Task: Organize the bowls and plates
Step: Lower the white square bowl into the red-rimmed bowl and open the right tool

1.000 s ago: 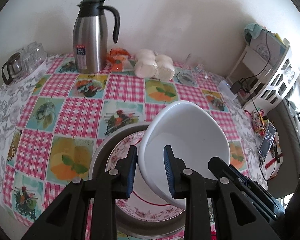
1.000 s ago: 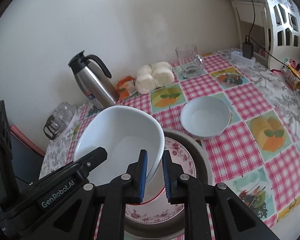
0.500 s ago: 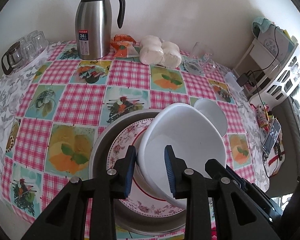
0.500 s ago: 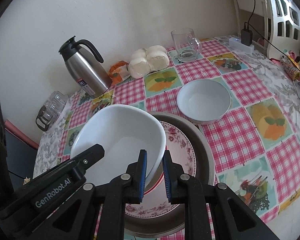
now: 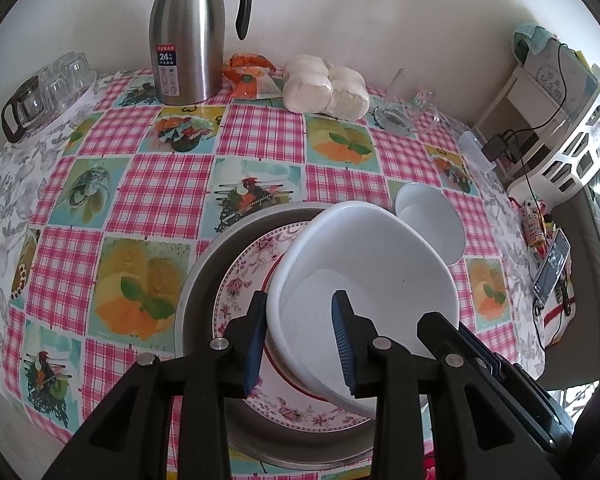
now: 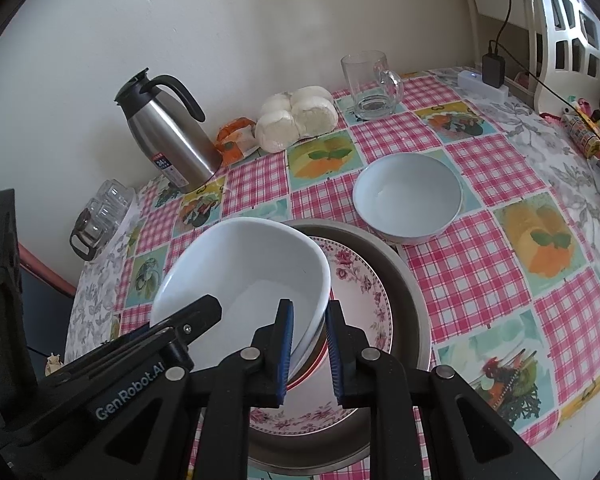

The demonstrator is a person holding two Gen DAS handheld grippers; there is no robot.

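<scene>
Floral plate (image 5: pixel 244 280) half hidden under white bowl (image 5: pixel 364 264); thermos (image 5: pixel 188 32) top cut off; its label unreadable.

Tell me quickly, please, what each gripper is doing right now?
Left gripper: jaws opening, large white bowl rim between them.
Right gripper: shut on that bowl's opposite rim.

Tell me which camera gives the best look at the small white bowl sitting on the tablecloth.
The right wrist view. There the small white bowl shows its whole rim and inside, clear of everything, beside the metal tray. In the left wrist view the small white bowl is partly hidden behind the large white bowl.
</scene>
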